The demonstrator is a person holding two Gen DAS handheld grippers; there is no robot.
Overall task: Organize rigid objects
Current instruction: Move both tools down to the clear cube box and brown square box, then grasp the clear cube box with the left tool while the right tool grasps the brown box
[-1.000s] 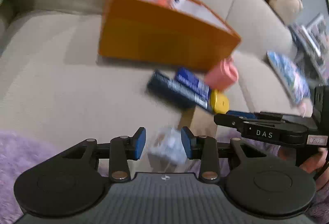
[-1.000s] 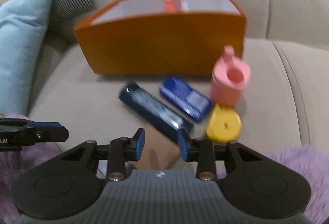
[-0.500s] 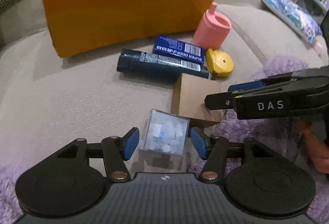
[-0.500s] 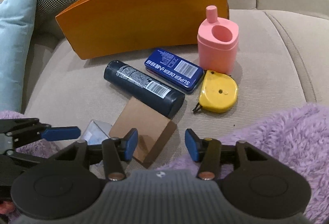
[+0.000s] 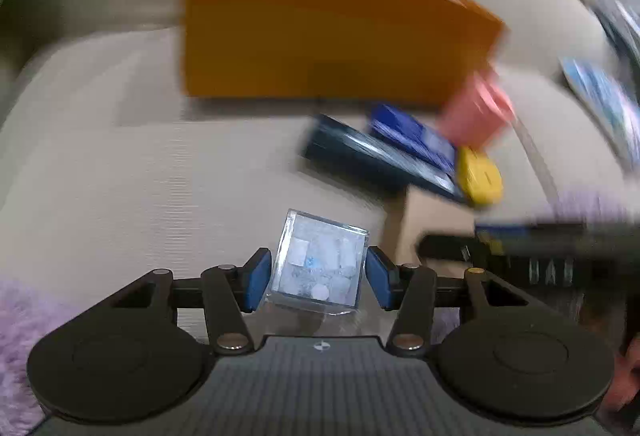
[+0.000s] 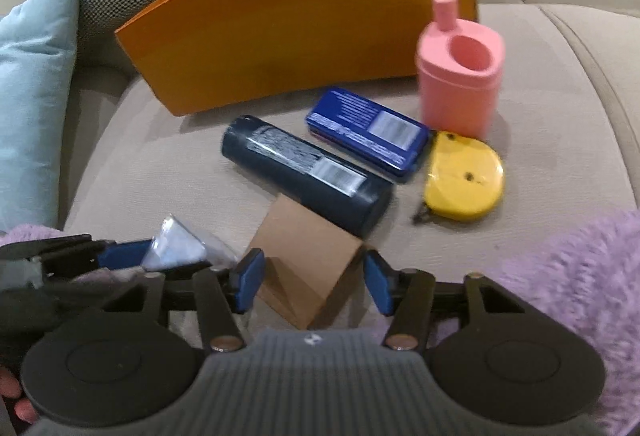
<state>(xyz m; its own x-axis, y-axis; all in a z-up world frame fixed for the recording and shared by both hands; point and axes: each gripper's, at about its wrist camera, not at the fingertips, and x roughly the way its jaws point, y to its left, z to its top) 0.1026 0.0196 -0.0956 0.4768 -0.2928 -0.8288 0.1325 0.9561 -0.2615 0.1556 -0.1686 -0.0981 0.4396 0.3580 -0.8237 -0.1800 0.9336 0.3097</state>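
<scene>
Step in hand looks like a double pick-up w/ nothing stowed yet. On the left, the left gripper [image 5: 319, 274] has its blue pads either side of a clear plastic cube [image 5: 320, 264] holding pale bits; jaws sit close to its walls, but whether they actually pinch it can't be told, since the view is motion-blurred. To its right, the right gripper [image 6: 312, 283] is spread wide around a brown cardboard box [image 6: 306, 256], pads apart from its faces, so no grip there. Next move prob. calls for closing on each item, lifting, then carrying to the orange organizer [image 6: 304, 19] standing at the back. Further right lie a dark can [image 6: 306, 175], blue tin [image 6: 366, 131], yellow tape measure [image 6: 464, 181] and pink container [image 6: 460, 75]. Surface is a beige sofa seat [image 6: 560, 107]; teal cushion [image 6: 36, 83] at far left, purple fuzzy throw [image 6: 568, 284] at near right.
</scene>
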